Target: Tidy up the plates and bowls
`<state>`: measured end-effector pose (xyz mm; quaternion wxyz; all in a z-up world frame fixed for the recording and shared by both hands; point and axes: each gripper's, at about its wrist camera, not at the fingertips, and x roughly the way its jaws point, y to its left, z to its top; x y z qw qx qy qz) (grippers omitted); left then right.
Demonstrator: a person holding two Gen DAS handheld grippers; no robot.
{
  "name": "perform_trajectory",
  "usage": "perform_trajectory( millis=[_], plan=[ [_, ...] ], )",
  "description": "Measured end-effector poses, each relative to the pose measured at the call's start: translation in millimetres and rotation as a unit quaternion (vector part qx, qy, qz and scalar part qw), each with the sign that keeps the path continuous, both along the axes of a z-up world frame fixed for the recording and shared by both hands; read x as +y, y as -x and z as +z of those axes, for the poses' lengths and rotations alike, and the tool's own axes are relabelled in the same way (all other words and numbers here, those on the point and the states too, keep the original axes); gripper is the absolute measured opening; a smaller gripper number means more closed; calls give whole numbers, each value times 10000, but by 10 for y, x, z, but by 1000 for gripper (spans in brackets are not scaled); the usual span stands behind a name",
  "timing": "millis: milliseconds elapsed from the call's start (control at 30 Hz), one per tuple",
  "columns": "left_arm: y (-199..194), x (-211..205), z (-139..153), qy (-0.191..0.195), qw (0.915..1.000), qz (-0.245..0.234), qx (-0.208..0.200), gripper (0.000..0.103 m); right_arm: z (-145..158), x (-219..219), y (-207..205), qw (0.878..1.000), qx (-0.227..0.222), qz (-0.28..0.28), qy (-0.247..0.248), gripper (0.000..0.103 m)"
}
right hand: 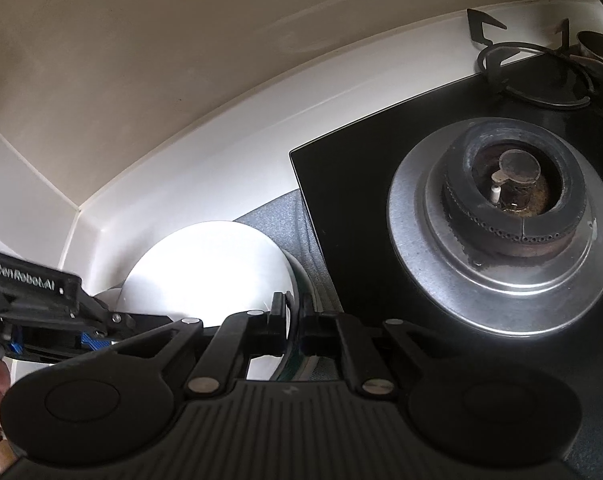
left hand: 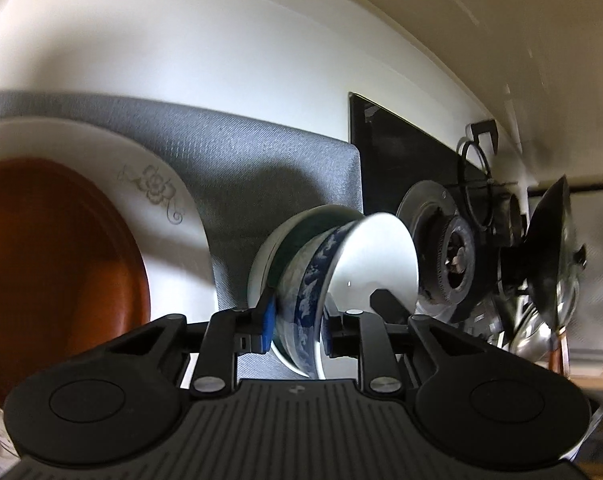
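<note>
**2 grippers on a stack of bowls**

A stack of bowls sits on a gray mat [left hand: 261, 168] on the white tabletop [left hand: 181, 52], close to the black stove [right hand: 361, 184] at the mat's edge. The top one is a blue-patterned bowl [left hand: 313, 276], white inside. It sits in a green-rimmed bowl [left hand: 285, 240].

The left gripper [left hand: 297, 326] has its jaws on both sides of the blue-patterned bowl's wall. They are a little apart, and it is hard to tell if the blue pads [left hand: 267, 326] still press.

The right gripper [right hand: 294, 322] has its jaws clenched tight on the rim of the stack. I cannot tell which bowl's rim.

A white plate [left hand: 173, 216] with a gray flower lies near the mat's other edge, with a brown plate [left hand: 53, 272] on it. The silver burner [right hand: 509, 216] is beside the bowls.
</note>
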<state>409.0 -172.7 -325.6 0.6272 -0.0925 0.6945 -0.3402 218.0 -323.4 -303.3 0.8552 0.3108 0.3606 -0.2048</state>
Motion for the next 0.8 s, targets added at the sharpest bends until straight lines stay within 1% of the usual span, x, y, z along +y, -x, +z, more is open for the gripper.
perform_trajectory(
  millis=[33, 67, 100, 200, 300, 400, 533, 567, 733, 800],
  plan=[
    [-12, 16, -13, 12, 9999, 73, 106, 25, 3, 21, 17, 10000, -30, -5, 58, 6],
    [-21, 31, -27, 26, 9997, 141, 193, 22, 5, 43, 32, 9999, -55, -2, 143, 5],
    [-24, 40, -35, 31, 9996, 180, 223, 22, 5, 58, 40, 9998, -77, 29, 205, 5],
    [-1, 36, -19, 27, 9997, 158, 162, 22, -4, 38, 54, 9998, -112, 19, 156, 5],
    [8, 57, -5, 29, 9996, 221, 168, 22, 7, 50, 28, 9997, -46, 77, 239, 5],
    [11, 124, -2, 72, 9989, 398, 255, 22, -12, 47, 20, 9998, -48, 32, 213, 5],
    [32, 242, -68, 180, 9956, 732, 556, 23, -68, 73, 3, 9998, -39, -67, 198, 6],
    [44, 265, -79, 221, 9949, 794, 579, 23, -77, 77, 0, 9998, -50, -90, 197, 6],
    [87, 284, -31, 189, 9963, 730, 409, 23, -92, 92, -31, 9996, 19, -44, 273, 6],
    [116, 289, 35, 94, 9975, 689, 160, 23, -65, 130, -58, 9990, 115, 37, 441, 6]
  ],
)
